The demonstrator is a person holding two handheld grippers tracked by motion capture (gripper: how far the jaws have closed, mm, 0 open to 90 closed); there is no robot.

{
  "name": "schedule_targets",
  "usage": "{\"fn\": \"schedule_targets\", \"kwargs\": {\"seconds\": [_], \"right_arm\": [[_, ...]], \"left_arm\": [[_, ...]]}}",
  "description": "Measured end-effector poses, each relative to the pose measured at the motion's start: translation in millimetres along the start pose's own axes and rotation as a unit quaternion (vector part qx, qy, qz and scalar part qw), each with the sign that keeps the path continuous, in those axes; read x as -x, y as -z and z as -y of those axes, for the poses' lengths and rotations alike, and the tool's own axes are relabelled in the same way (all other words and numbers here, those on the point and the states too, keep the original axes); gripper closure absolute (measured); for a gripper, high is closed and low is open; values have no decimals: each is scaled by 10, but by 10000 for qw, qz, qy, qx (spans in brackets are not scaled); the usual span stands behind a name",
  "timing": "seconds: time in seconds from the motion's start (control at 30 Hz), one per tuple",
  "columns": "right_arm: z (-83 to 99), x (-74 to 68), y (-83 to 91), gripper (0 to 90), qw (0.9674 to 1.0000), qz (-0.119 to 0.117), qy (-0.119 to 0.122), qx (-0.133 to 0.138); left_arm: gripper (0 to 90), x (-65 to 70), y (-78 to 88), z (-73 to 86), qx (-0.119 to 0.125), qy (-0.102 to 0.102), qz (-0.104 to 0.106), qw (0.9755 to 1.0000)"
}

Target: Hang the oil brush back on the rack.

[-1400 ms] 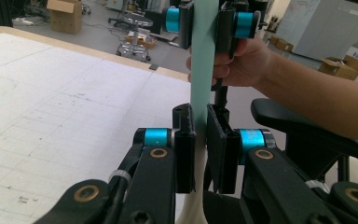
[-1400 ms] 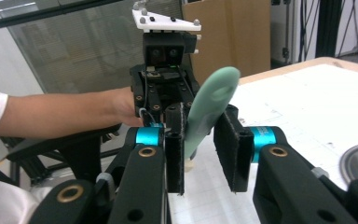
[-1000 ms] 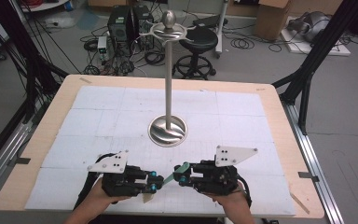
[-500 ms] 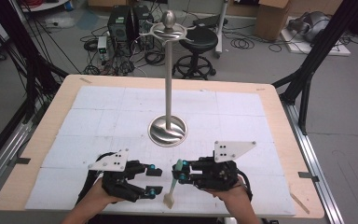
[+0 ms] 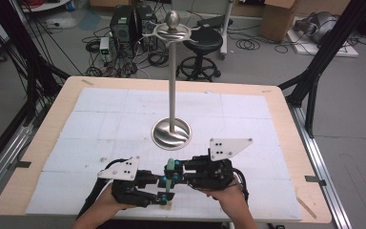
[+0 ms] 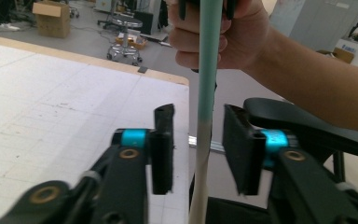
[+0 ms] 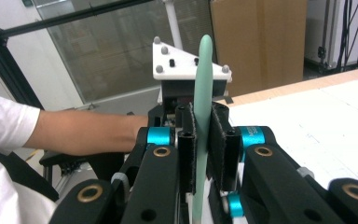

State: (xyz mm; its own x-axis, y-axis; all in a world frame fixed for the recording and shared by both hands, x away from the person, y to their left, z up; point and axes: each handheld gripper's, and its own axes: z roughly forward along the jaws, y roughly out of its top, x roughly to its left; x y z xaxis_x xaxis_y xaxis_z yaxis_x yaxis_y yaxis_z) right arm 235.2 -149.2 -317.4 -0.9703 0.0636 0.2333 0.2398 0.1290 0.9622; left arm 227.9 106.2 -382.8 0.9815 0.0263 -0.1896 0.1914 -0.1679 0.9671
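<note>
A slim utensil with a mint-green upper part (image 7: 204, 60) and a cream handle (image 6: 200, 186) stands upright near the table's front edge. My right gripper (image 7: 201, 109) is shut on its green part, also seen from above (image 5: 170, 171). My left gripper (image 6: 199, 112) sits lower, its jaws on either side of the handle with a gap on both sides. Those jaws have just been closing with the handle between them, and the pads do not press on it. From above, the left gripper (image 5: 164, 189) points right, close under the right one.
A tall metal stand (image 5: 172, 71) with a round base (image 5: 171, 133) and a ringed top rises mid-table, just beyond the grippers. White gridded sheets cover the wooden table (image 5: 286, 143). A stool (image 5: 203, 40), cables and boxes lie on the floor beyond.
The left jaws opened wide off the utensil, then narrowed again around its handle. The utensil swung from lying level between both grippers to hanging upright from the right gripper, which rose slightly.
</note>
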Motion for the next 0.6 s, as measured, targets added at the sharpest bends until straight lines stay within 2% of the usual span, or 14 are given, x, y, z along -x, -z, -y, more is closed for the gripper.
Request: {"fn": "schedule_targets", "kwargs": {"seconds": [0.07,0.13,0.17,0.2,0.23,0.27,0.3,0.47,0.53,0.6], "right_arm": [[0,4,-10,823,10000,-14,-19,13],[3,1,-6,817,9999,93,-32,38],[4,1,1,758,9998,181,-93,87],[3,0,10,592,9991,375,-147,165],[3,-1,21,496,9974,607,-290,246],[3,-2,41,452,9954,821,-398,293],[4,-12,56,407,9931,1050,-409,330],[1,-93,58,410,9834,1767,-287,279],[-6,-117,31,441,9824,1842,-202,241],[-18,-143,-11,450,9798,1981,-198,199]], "left_arm": [[804,2,7,-3,21,-50,-58,10000],[838,8,9,-10,40,-30,-189,9998],[840,12,11,-12,58,-42,-301,9995],[841,13,17,-15,55,-37,-400,9992],[842,16,22,-19,67,-24,-523,9986],[842,18,27,-22,78,-9,-647,9979],[842,21,33,-26,91,-1,-755,9971],[843,22,47,-38,56,-15,-1269,9919],[843,29,43,-39,34,9,-1451,9894],[843,38,34,-39,12,11,-1610,9870]]}}
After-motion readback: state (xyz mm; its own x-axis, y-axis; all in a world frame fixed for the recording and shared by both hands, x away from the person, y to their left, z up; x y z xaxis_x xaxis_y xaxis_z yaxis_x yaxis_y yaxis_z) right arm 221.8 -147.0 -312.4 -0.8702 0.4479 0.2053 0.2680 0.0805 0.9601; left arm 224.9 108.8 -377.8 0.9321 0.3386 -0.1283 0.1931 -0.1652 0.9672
